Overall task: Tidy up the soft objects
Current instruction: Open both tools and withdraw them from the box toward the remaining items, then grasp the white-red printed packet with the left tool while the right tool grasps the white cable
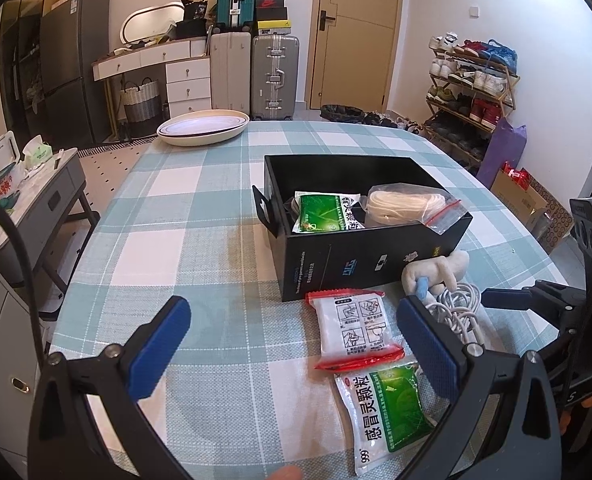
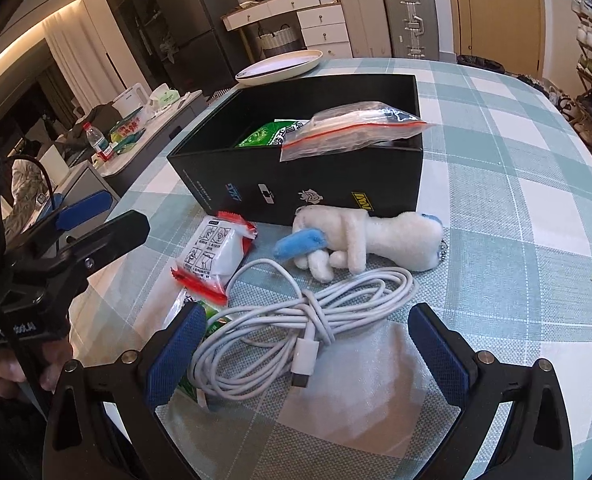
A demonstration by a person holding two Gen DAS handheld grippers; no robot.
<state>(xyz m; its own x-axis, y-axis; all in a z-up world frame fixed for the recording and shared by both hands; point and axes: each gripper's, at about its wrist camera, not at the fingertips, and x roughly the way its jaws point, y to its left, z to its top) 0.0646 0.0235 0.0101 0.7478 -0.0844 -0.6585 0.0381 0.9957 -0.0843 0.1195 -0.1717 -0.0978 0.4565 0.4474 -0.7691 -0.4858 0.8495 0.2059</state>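
A black box (image 1: 360, 256) (image 2: 296, 176) stands on the checked tablecloth and holds a green sachet (image 1: 324, 212) and a clear zip bag of white cord (image 1: 404, 204) (image 2: 348, 130). In front of it lie a white packet with red ends (image 1: 356, 330) (image 2: 215, 254), a green sachet (image 1: 384, 408), a white plush toy with a blue tail (image 2: 360, 240) (image 1: 436, 276) and a coiled white cable (image 2: 304, 324). My left gripper (image 1: 291, 336) is open, just left of the white packet. My right gripper (image 2: 308, 344) is open around the cable.
Stacked cream plates (image 1: 203, 126) (image 2: 279, 65) sit at the table's far edge. A grey side table (image 1: 35, 200) with clutter stands left of the table. Suitcases (image 1: 273, 76), drawers and a shoe rack (image 1: 472, 92) line the walls.
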